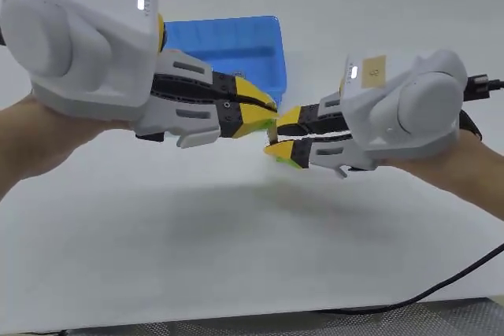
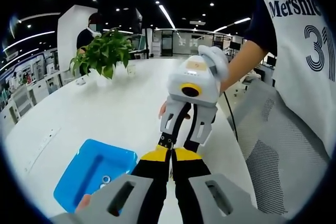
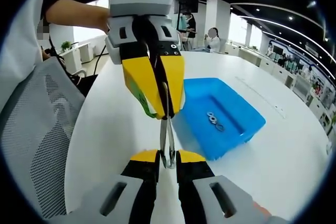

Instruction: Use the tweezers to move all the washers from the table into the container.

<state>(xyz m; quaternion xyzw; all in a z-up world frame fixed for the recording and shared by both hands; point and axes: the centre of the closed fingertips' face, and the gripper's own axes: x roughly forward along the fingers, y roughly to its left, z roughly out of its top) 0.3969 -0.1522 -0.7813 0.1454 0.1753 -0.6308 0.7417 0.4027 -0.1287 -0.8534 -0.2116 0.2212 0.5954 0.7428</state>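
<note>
Hard to pick out the tweezers [image 3: 167,135] in the head view, where the left tool [image 1: 268,109] and right tool [image 1: 277,141] meet tip to tip just in front of the container [image 1: 244,41]. Left end of the container covered there by the left tool's white body. Plainer in the right gripper view: tweezers running from the left tool's yellow jaws, clamped tight on one end, to the right tool's jaws, set a slim gap apart on either side of the other end. Cannot tell whether those jaws actually press the tweezers. On the container's floor: a few washers [image 3: 212,118], close together. Under both tools, in front of the container: white counter [image 1: 236,234].
</note>
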